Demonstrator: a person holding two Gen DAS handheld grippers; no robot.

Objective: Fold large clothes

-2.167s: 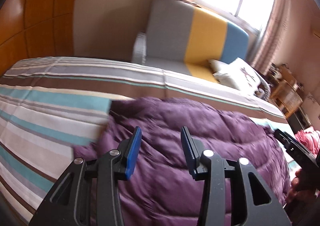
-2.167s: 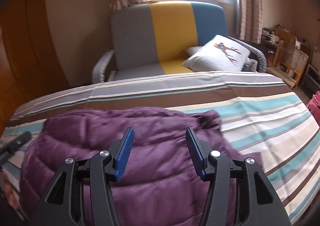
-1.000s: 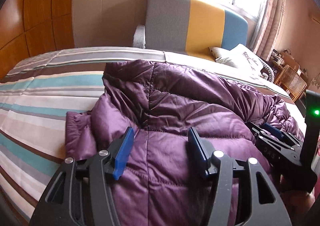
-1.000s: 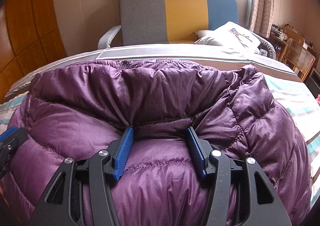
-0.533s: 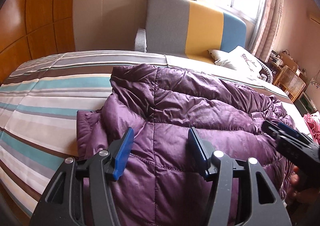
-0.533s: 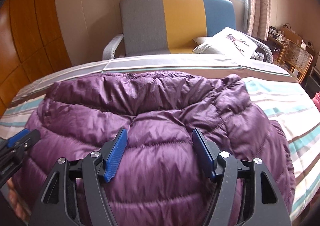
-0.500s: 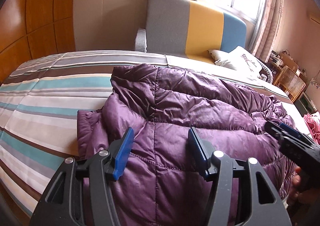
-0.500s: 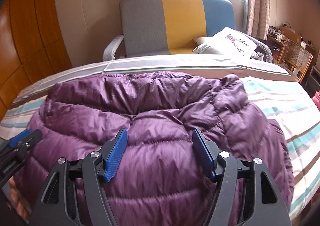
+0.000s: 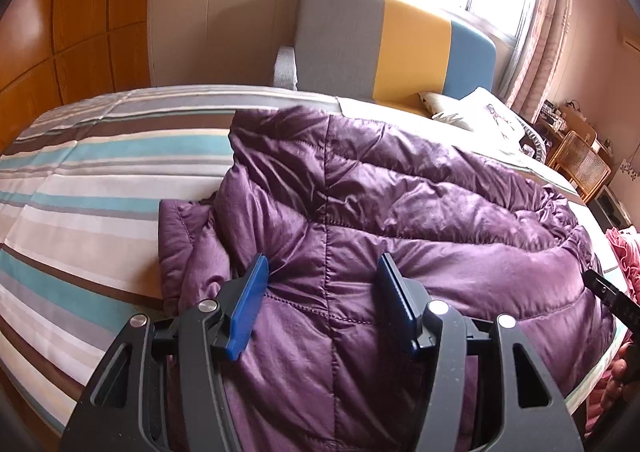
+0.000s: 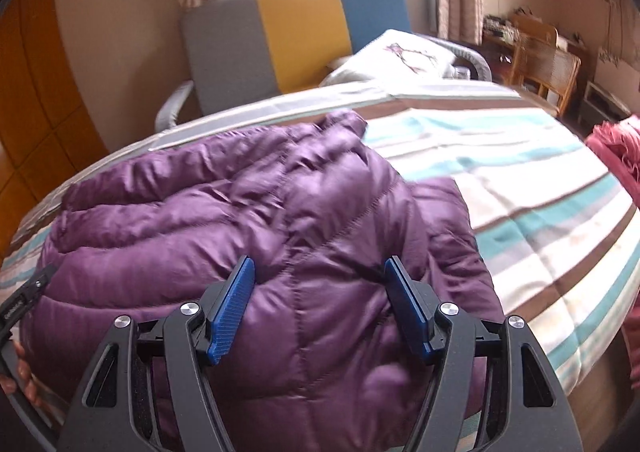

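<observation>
Your jacket point(image 9: 400, 211) lies bunched on the bed point(image 9: 80, 191). Both claws, left point(image 9: 322, 304) and right point(image 10: 318, 306), hover over it half open, gripping nothing; the right's jaws have just widened. It looks puffy, light, slippery: pinch a seam or hem edge.

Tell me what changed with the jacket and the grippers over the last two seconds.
The purple jacket was thrown forward over the striped bed cover and now lies bunched. The right gripper let go of its fold, its jaws just opening, and swung rightward. The left gripper stayed at the hem, jaws apart.
</observation>
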